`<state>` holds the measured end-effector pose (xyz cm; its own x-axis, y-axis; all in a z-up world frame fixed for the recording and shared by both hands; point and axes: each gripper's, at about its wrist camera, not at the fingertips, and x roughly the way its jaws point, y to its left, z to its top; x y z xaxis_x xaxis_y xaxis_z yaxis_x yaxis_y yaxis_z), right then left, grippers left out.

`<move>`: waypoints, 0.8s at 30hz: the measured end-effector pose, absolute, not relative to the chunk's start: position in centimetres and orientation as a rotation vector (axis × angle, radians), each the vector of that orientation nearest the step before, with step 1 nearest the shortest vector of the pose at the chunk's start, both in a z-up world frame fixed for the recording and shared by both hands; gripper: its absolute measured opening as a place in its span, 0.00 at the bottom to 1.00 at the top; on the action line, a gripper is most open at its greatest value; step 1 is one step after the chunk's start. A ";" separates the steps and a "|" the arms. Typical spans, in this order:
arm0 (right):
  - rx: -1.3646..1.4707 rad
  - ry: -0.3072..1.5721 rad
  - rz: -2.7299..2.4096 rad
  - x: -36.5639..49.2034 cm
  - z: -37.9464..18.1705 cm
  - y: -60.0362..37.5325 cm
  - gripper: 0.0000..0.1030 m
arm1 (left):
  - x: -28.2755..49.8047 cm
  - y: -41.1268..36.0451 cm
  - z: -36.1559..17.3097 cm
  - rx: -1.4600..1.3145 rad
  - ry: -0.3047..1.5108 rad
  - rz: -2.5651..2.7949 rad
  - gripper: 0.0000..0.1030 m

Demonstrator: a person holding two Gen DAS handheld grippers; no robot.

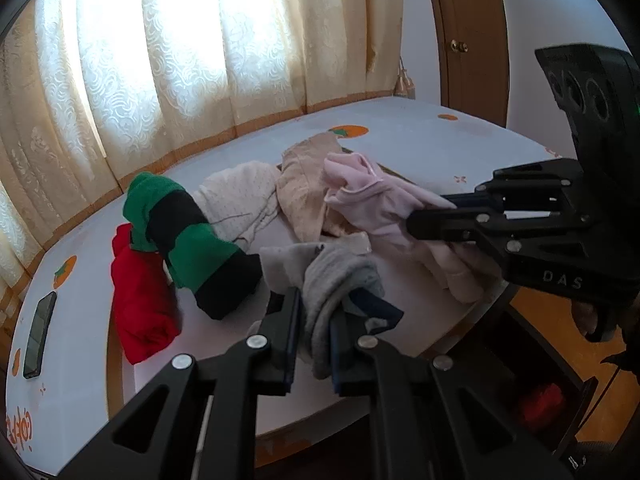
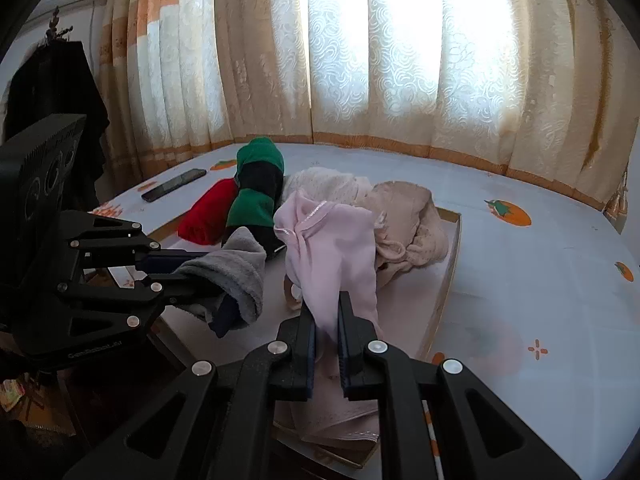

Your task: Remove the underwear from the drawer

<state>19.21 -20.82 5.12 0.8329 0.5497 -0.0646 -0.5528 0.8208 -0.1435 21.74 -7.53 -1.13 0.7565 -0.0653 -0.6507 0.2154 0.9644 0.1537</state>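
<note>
Both of your grippers are loaded. The left gripper (image 1: 314,340) has its jaws clenched on a grey piece of underwear (image 1: 340,280); the cloth bunches out past the jaw tips and hangs just above the bed (image 1: 440,140). The right gripper (image 2: 326,344) has its jaws clenched on a pink piece of underwear (image 2: 332,248), which stands up from the jaws and drapes back over them, its lower edge trailing at the near bed edge.

Landmark: the pink piece. The grey piece lies just to its left in the right wrist view, close but apart. Your two hands are near each other, left hand on the left; neither cloth crosses the other.

Judgement: what the next move turns on is that each cloth sits straight ahead of its own jaws, long axis running away from you toward the heap, above the bed surface. The open dark drawer (image 1: 552,392) lies below and to the right of the pink piece, off the bed edge; something red shows inside, unclear what.

Count, near to far:
- held pieces: two (grey, pink)
- beyond the pink piece: one beige garment (image 2: 408,220), one white garment (image 2: 328,182)
- left of it: one green-and-black striped roll (image 2: 256,196), one red piece (image 2: 208,216)
- farther left: one phone (image 2: 174,185)
- behind everything: curtains (image 2: 360,60)
</note>
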 end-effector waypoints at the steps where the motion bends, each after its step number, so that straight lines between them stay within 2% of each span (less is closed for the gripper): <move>1: -0.164 0.028 0.586 19.3 5.1 -20.7 0.10 | 21.8 -7.5 -1.2 0.226 0.701 -0.154 0.10; 24: -0.215 0.124 0.599 20.2 4.4 -18.6 0.10 | 22.2 -7.6 -2.1 0.217 0.737 -0.162 0.10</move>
<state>20.23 -18.56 4.38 0.8193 0.5452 -0.1776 -0.5709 0.8044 -0.1645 22.15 -7.65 -2.09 0.7300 -0.0697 -0.6799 0.2218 0.9651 0.1392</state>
